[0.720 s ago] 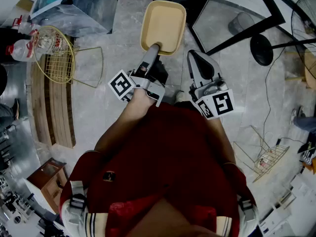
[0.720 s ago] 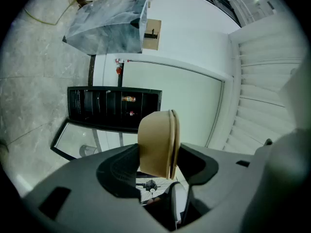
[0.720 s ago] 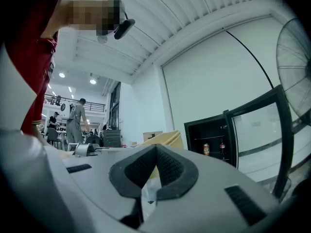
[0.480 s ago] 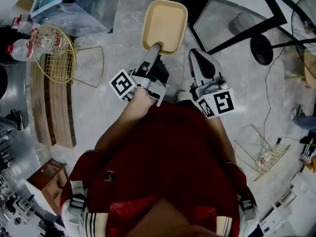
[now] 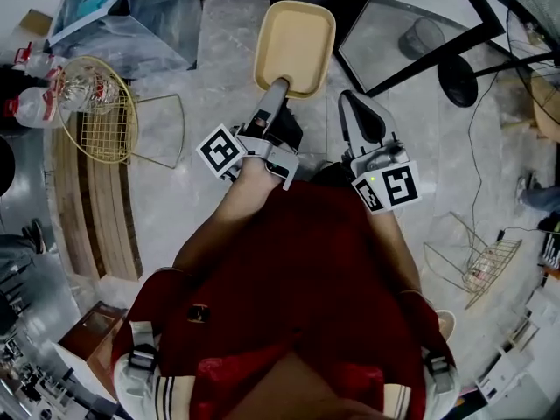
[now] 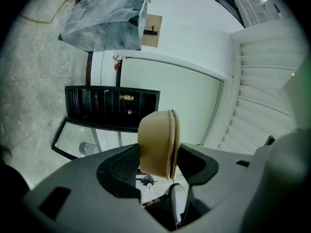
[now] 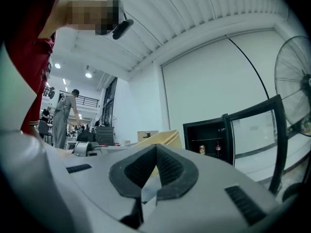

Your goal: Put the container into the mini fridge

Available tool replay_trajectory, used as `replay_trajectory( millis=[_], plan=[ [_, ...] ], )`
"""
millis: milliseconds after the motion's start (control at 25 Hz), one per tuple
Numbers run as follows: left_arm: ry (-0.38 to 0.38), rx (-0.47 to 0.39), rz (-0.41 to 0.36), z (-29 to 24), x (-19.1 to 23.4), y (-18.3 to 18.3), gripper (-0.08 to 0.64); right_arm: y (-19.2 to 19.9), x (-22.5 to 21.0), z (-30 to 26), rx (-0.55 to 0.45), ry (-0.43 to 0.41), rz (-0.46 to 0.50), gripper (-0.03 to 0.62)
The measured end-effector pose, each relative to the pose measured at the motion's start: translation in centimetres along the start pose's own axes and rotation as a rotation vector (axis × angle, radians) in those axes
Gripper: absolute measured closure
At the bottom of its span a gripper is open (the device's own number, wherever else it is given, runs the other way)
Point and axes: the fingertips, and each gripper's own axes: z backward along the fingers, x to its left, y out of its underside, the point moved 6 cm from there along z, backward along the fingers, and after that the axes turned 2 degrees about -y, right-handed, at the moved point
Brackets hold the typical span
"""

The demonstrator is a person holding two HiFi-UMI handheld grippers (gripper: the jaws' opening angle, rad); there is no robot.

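— On the floor [image 5: 210,77] at the far left, what do you see?
— Two plastic bottles [image 5: 26,108] beside a gold wire basket [image 5: 101,112], with a run of wooden slats [image 5: 92,208] just below them.

— And moving in toward the middle?
— The left gripper [image 5: 278,86] reaches forward, tilted slightly upward. Its jaws pinch the near short end of the container [image 5: 295,46], a shallow tan tub. In the left gripper view the container [image 6: 158,144] stands edge-on between the pads of the left gripper [image 6: 158,165], one pad on its outer wall, the other inside the rim.

— Where is the container, then?
— In the air above the floor, in front of the mini fridge [image 6: 112,108] and outside it. The fridge's dark front is open.

— What about the other hand?
— The right gripper [image 5: 359,112] is just right of the left one, held level. In its own view the jaws of the right gripper [image 7: 155,154] are pressed together with nothing between them.

— Further right?
— The fridge's glass door [image 5: 411,24] is swung wide. The right gripper view shows the mini fridge [image 7: 206,135] with small cans [image 7: 210,149] on a shelf. Beyond the door is a fan [image 5: 534,16], and lower down a wire rack [image 5: 481,269] lies on the floor.
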Motion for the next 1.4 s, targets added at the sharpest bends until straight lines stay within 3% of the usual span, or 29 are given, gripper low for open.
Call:
replay_trajectory(
  millis=[440, 760, 1400],
  plan=[
    [-0.034, 0.037, 0.049, -1.7, 1.8, -0.2, 0.319, 0.4, -1.6, -0.1, 0.032, 0.056, 0.020, 0.595],
    [-0.093, 0.008, 0.014, -6.6, 4.1, -2.0, 0.319, 1.1, -7.8, -3.7, 0.002, 0.033, 0.008, 0.595],
    [-0.153, -0.020, -0.003, -22.8, 9.1, -4.0, 0.319, 0.7, -23.9, -11.2, 0.008, 0.003, -0.014, 0.595]
  ],
)
